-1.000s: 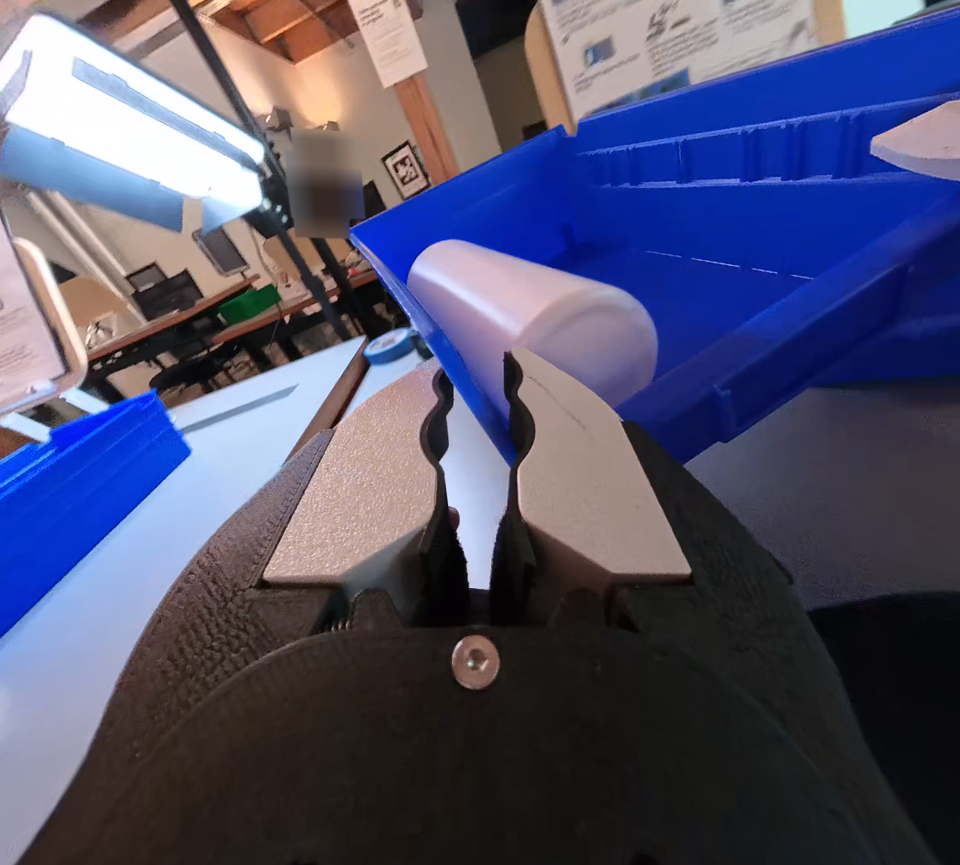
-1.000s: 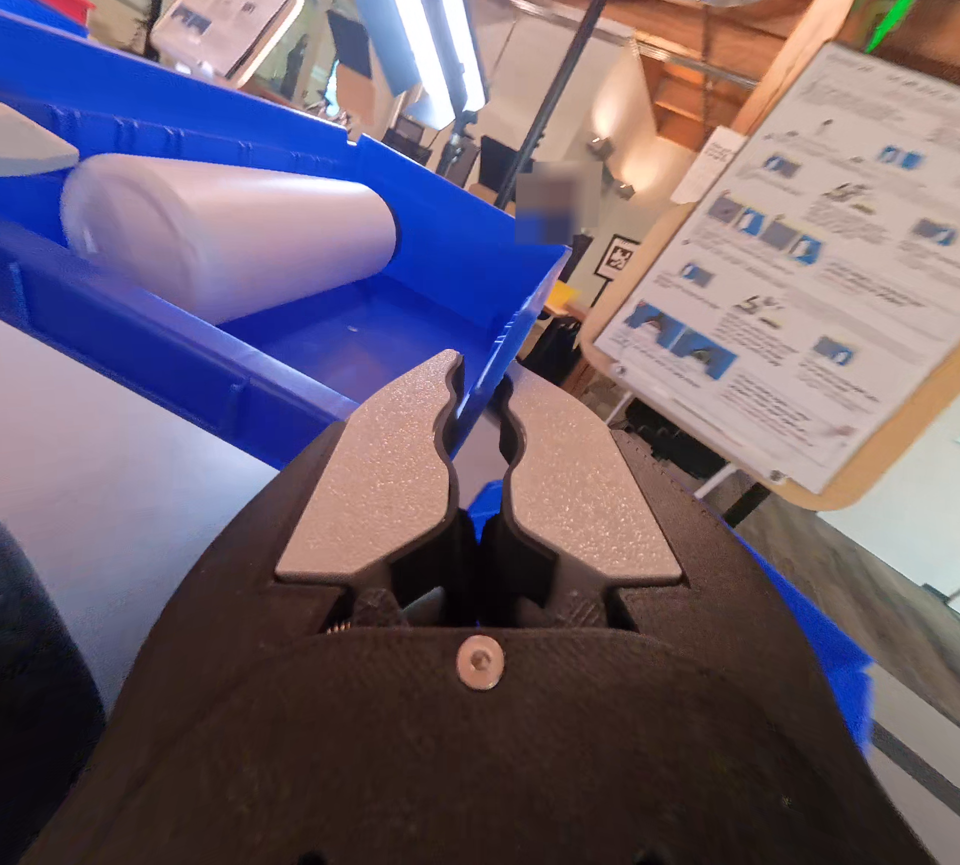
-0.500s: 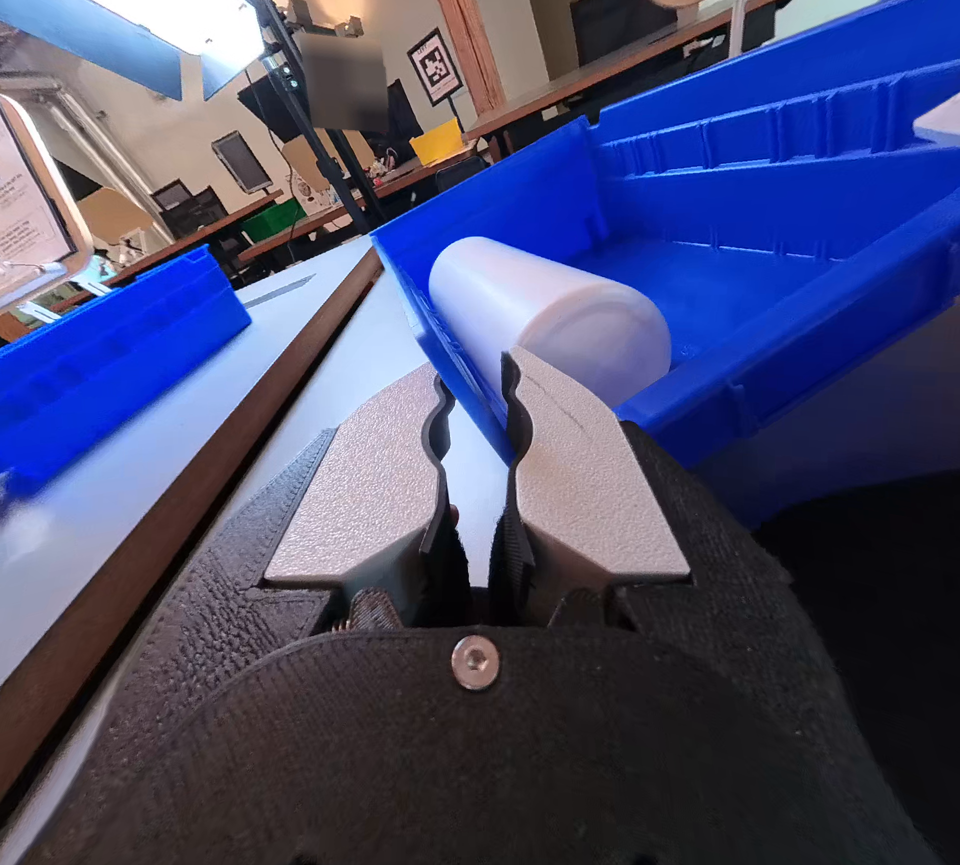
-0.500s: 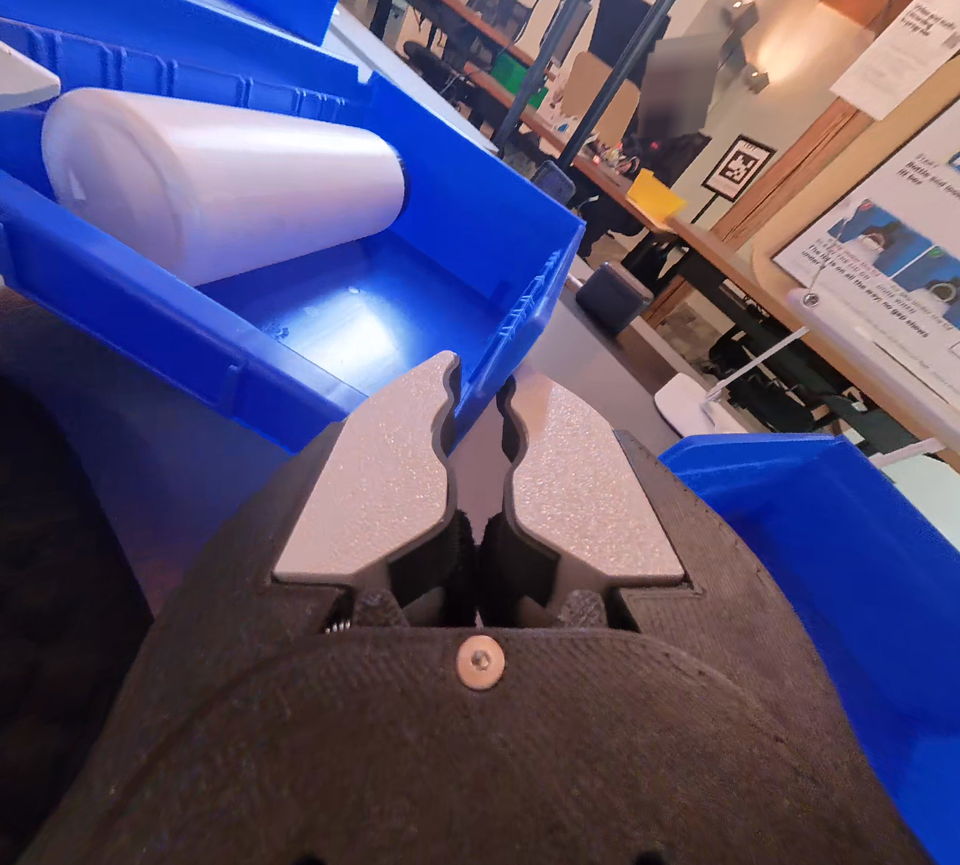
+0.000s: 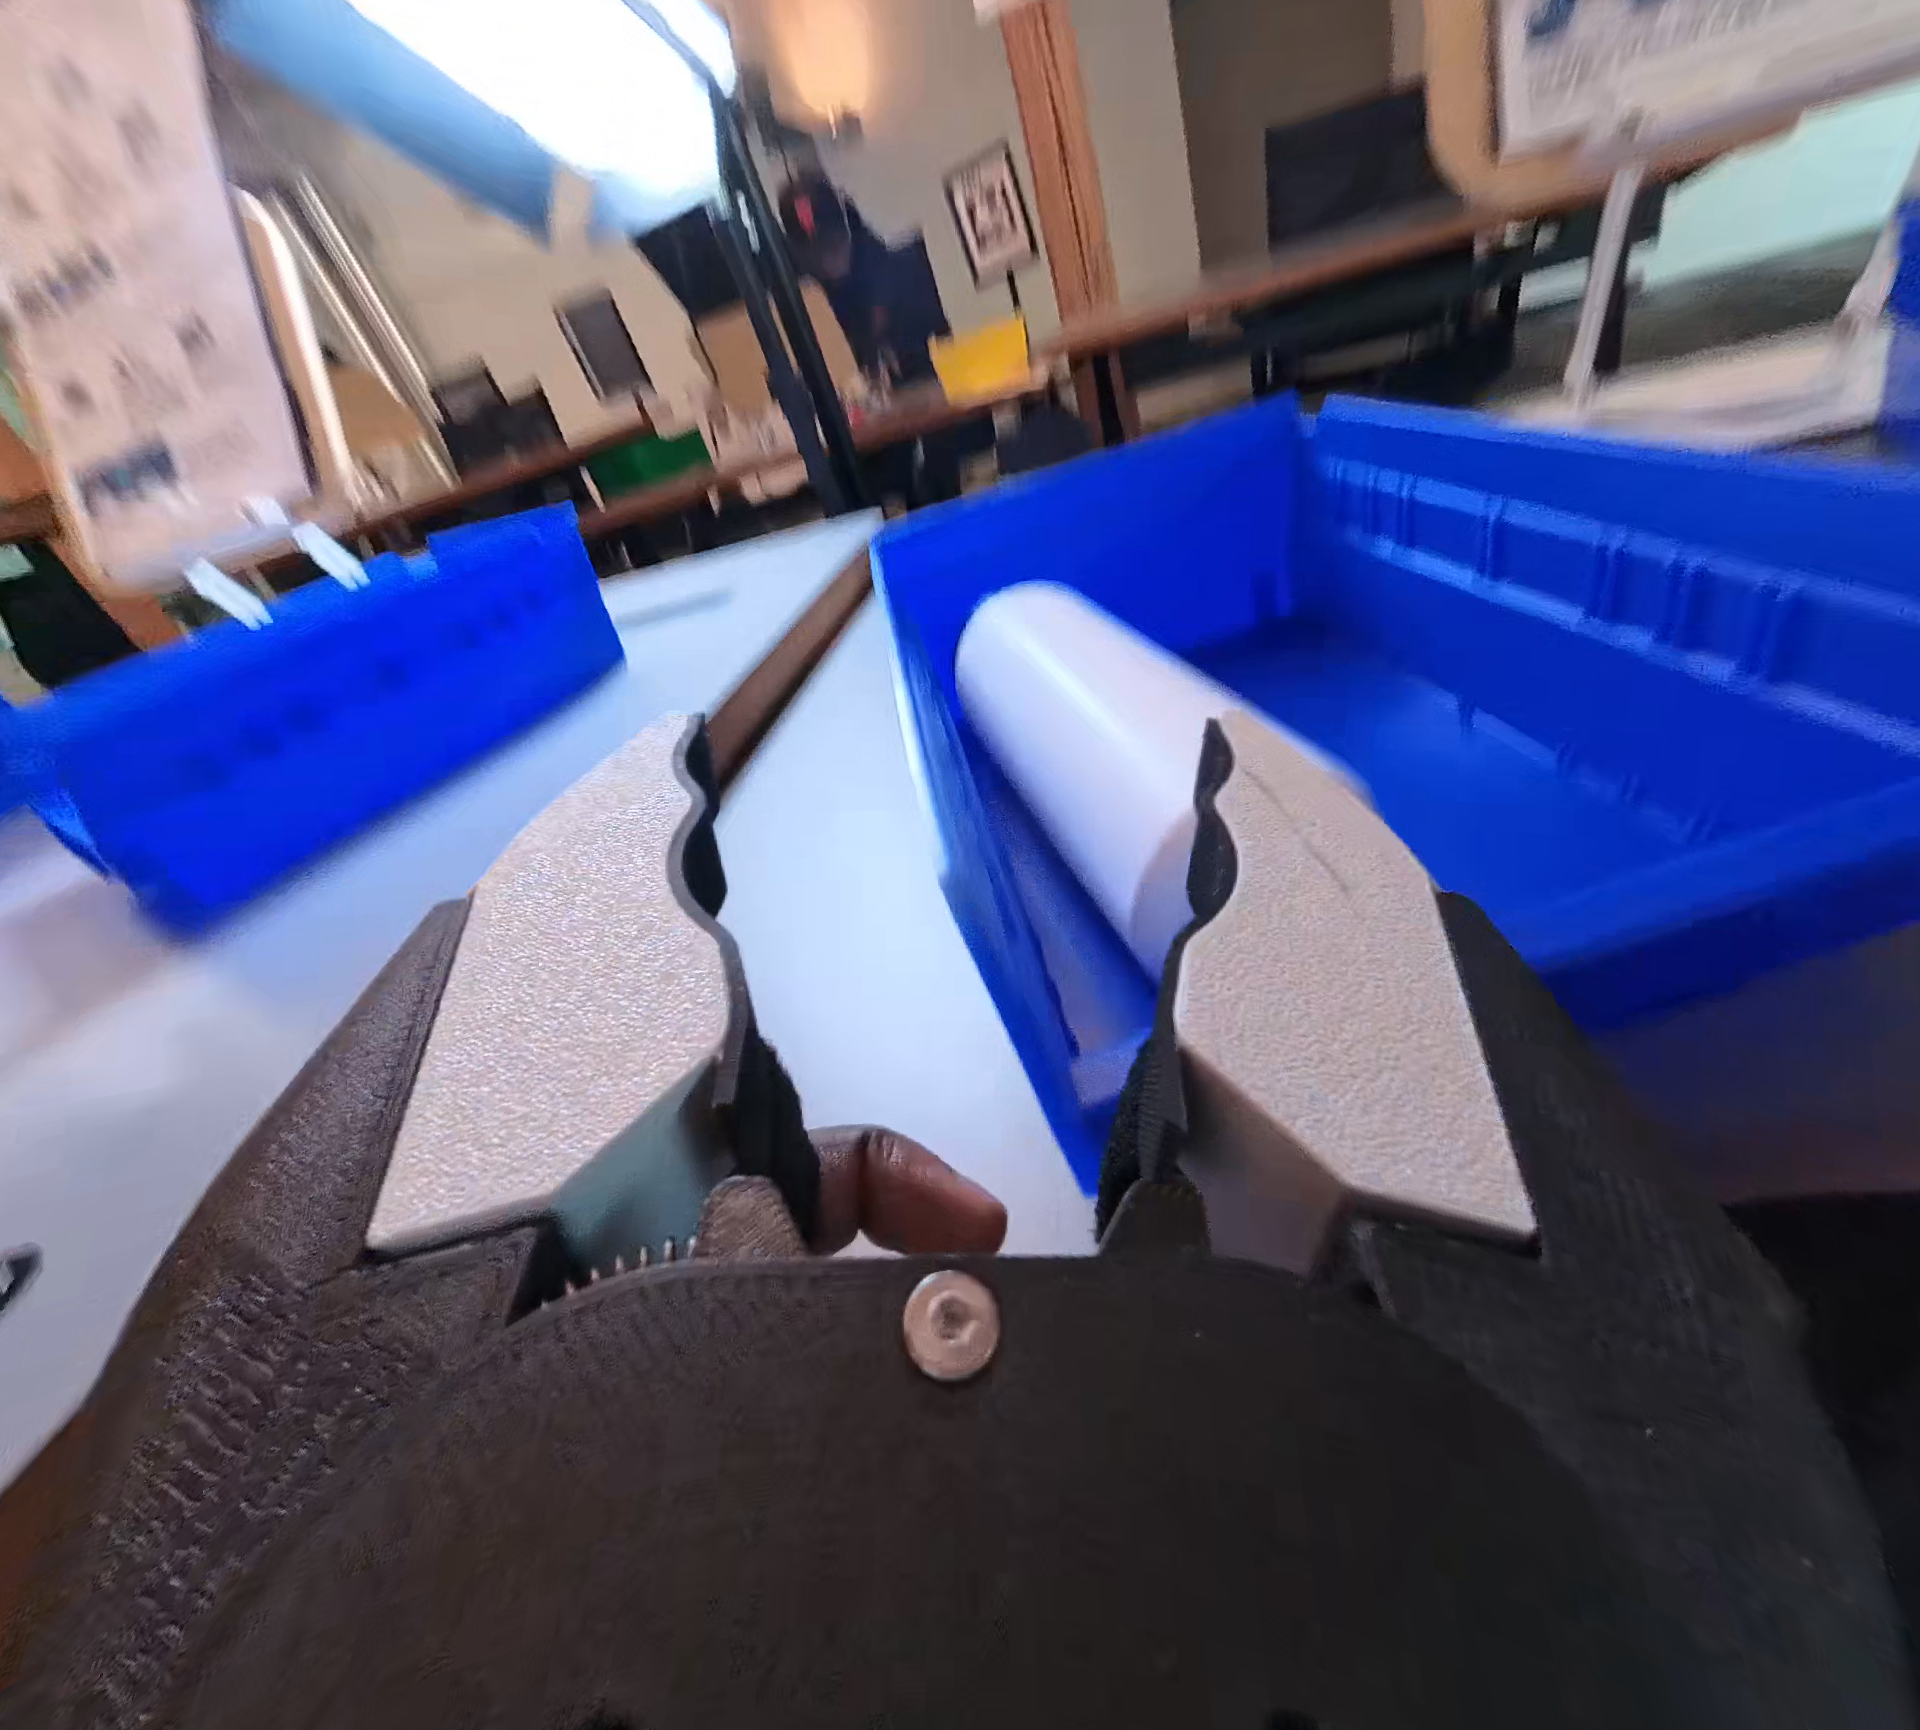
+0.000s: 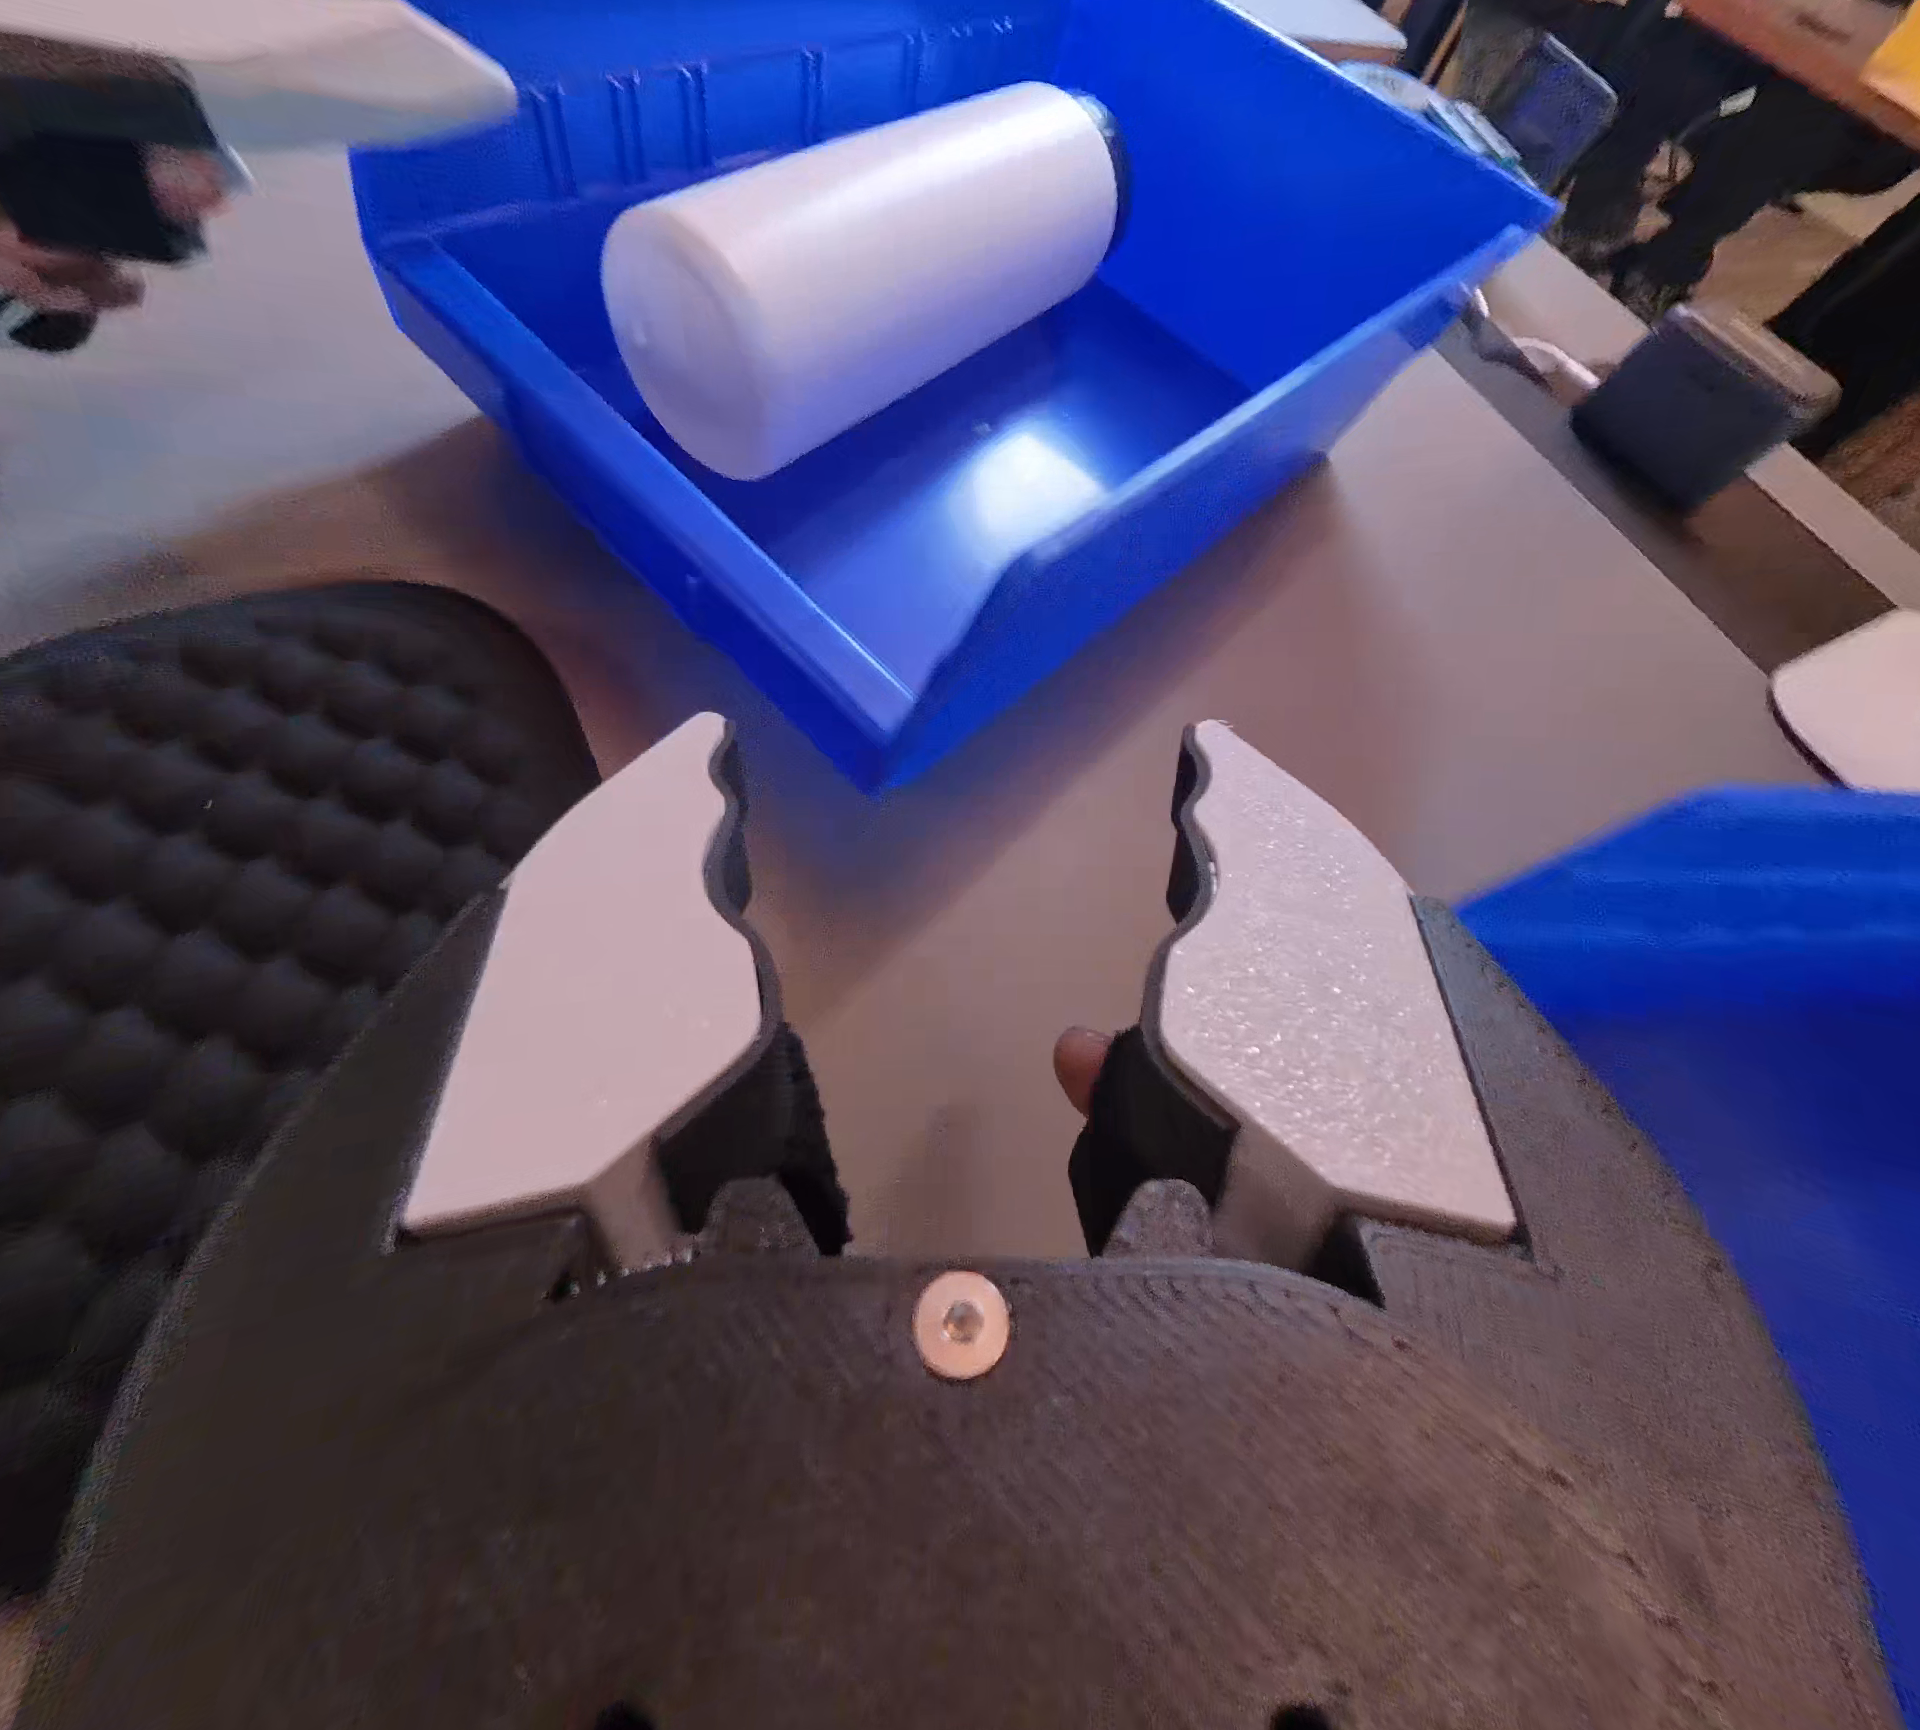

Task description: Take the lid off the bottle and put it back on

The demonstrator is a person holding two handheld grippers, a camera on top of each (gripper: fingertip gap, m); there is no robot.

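The white bottle lies on its side in a blue bin on the worktop, ahead of the right claw, which is spread and empty. The left claw, also spread, hangs at the bin's near corner, close to the bottle's base.

Bright light panel on a stand, wooden post, long tables.

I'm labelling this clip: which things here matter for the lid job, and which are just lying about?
For the job:
white bottle
blue bin it lies in
left tool, open
right tool, open

Lying about:
black bumpy mat
second blue bin
dark box
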